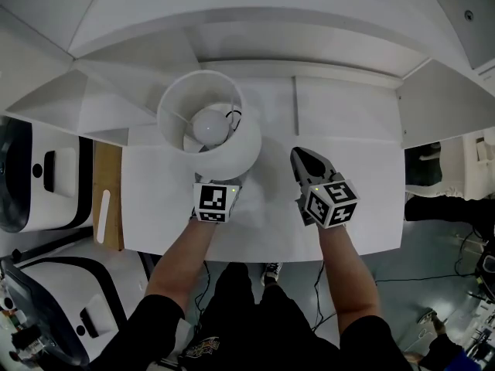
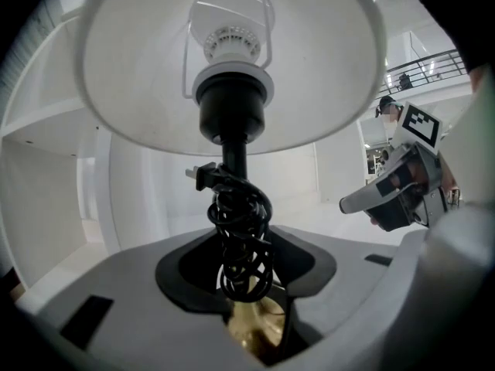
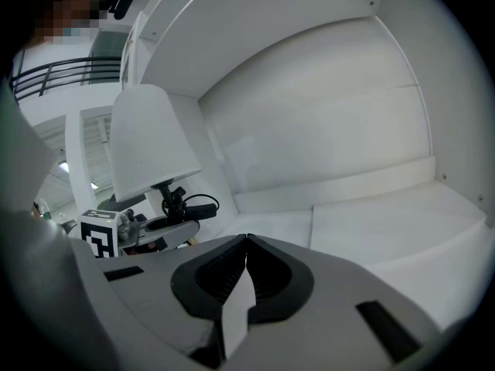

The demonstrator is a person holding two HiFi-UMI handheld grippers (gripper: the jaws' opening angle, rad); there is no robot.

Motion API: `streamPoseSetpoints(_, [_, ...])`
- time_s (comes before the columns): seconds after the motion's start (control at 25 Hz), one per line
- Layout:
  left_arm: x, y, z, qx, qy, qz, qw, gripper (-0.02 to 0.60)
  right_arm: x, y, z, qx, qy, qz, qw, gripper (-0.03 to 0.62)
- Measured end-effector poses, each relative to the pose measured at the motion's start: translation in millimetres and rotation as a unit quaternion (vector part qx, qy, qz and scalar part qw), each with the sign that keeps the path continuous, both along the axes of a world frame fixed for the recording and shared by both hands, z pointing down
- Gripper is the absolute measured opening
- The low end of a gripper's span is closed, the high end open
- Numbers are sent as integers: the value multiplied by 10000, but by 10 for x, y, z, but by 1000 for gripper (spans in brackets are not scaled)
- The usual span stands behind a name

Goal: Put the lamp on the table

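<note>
A lamp with a white shade (image 1: 224, 149) and a round bulb (image 1: 210, 124) stands upright on the white table (image 1: 363, 199), left of centre. My left gripper (image 2: 247, 273) reaches under the shade; only its marker cube (image 1: 214, 202) shows in the head view. Between its jaws are the black stem (image 2: 234, 157), a bundled black cord (image 2: 244, 238) and the brass foot (image 2: 255, 323). The pads stand apart from them, so the gripper is open. My right gripper (image 1: 304, 161) hovers to the lamp's right, shut and holding nothing; it also shows as the grey gripper (image 2: 390, 195) in the left gripper view.
White angled panels and a low ledge (image 1: 340, 72) enclose the table's far side. A white machine (image 1: 35, 176) and a wooden board (image 1: 108, 199) stand left of the table. Cables and dark gear (image 1: 456, 207) lie on the floor to the right.
</note>
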State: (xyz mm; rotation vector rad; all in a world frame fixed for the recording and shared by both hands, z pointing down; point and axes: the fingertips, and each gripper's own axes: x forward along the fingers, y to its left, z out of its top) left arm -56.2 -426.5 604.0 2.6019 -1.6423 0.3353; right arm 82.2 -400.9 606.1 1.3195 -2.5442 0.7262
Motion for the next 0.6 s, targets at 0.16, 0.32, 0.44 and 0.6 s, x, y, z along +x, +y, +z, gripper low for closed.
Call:
streamPoseSetpoints(0.16, [-25, 85, 23, -52, 22, -77, 10000, 167, 11, 49, 14, -10, -5, -18, 10000, 25])
streamPoseSetpoints(0.32, [-76, 148, 96, -160, 42, -181, 9997, 170, 7, 132, 4, -31, 0, -38, 10000, 25])
streamPoseSetpoints(0.44, [-114, 256, 105, -186, 14, -264, 9995, 170, 12, 204, -51, -12, -9, -61, 10000, 25])
streamPoseSetpoints(0.6, [-226, 551, 89, -315, 116, -516, 9981, 169, -7, 342, -141, 51, -3, -173, 9998, 25])
